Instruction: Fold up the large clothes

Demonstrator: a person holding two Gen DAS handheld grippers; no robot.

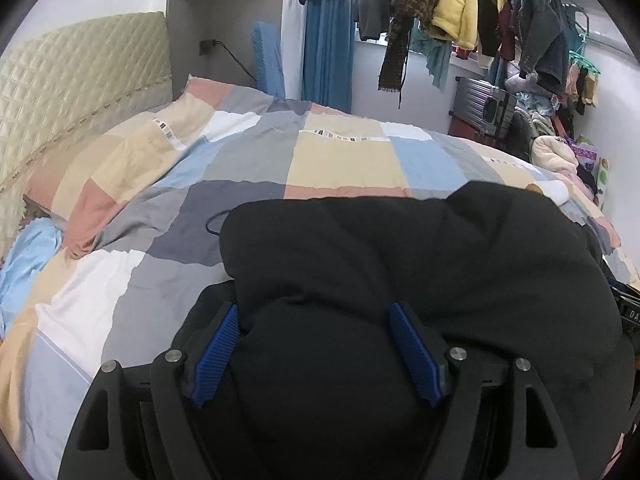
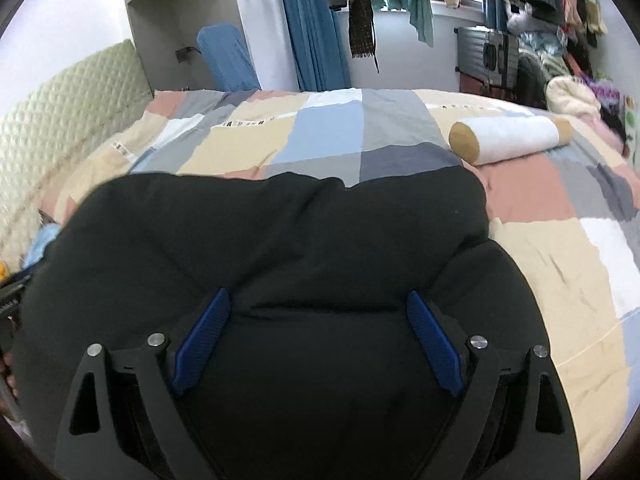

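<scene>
A: Surface first. What is under the work?

B: A bed with a patchwork quilt point(image 1: 340, 160) in tan, grey, pale blue, pink and white blocks, rumpled toward the head end. A pillow point(image 1: 120, 168) in the same pattern lies at the left by the quilted cream headboard point(image 1: 80, 76).

A: And the garment?

B: A black garment point(image 1: 400, 248) lies bunched on the near part of the quilt, filling the lower half of both views. A thin dark cord point(image 1: 214, 222) pokes out at its left edge.

A: Left gripper point(image 1: 314, 312)?

B: Blue pads point(image 1: 218, 354) set wide apart, with a mound of black cloth bulging up between them. The cloth touches the pads, but I would not call it clenched (released, as far as the left view shows).

A: Right gripper point(image 2: 318, 300)?

B: Same reading. Pads point(image 2: 202, 334) spread, black garment point(image 2: 280, 232) heaped between them, no pinch visible.

A: Room?

B: White walls, a grey alcove point(image 1: 228, 20) with a plug and cable, blue curtain point(image 1: 326, 48), a blue-covered chair back point(image 1: 268, 60). A rail of hanging clothes point(image 1: 460, 4) runs upper right, yellow jacket among them. A silver suitcase point(image 1: 482, 104) stands below, beside a heap of clothing. The right view adds a white bolster point(image 2: 510, 140) with tan ends, lying on the quilt just beyond the garment's far right corner.
</scene>
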